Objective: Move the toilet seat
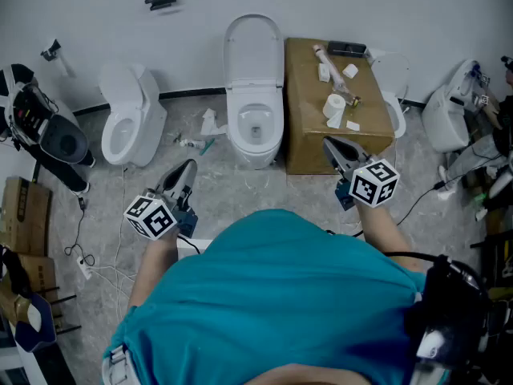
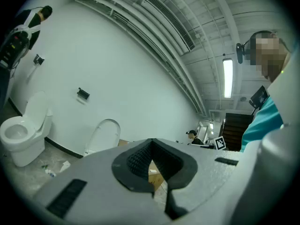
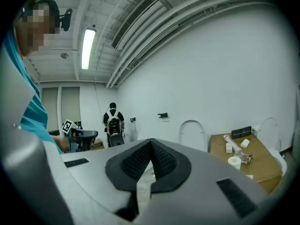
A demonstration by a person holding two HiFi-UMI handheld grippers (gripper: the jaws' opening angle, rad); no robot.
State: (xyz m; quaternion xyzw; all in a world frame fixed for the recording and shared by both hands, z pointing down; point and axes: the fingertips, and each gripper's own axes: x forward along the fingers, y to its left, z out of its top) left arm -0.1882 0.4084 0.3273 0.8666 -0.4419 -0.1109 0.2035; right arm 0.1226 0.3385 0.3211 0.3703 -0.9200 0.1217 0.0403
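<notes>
The left tool [image 1: 185, 169] and right tool [image 1: 331, 146] are both pressed together, empty, well short of the middle toilet [image 1: 255, 139] by the wall [image 1: 88, 22]. Its toilet seat [image 1: 254, 50] stands raised; best spread one, pinch the rim, lower gently.

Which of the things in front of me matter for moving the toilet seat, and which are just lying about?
For the job:
middle toilet
raised seat and lid, upright against the wall
left claw, shut, empty
right claw, shut, empty

Lying about:
left toilet
cardboard box
toilet paper roll on the box
floor litter
</notes>
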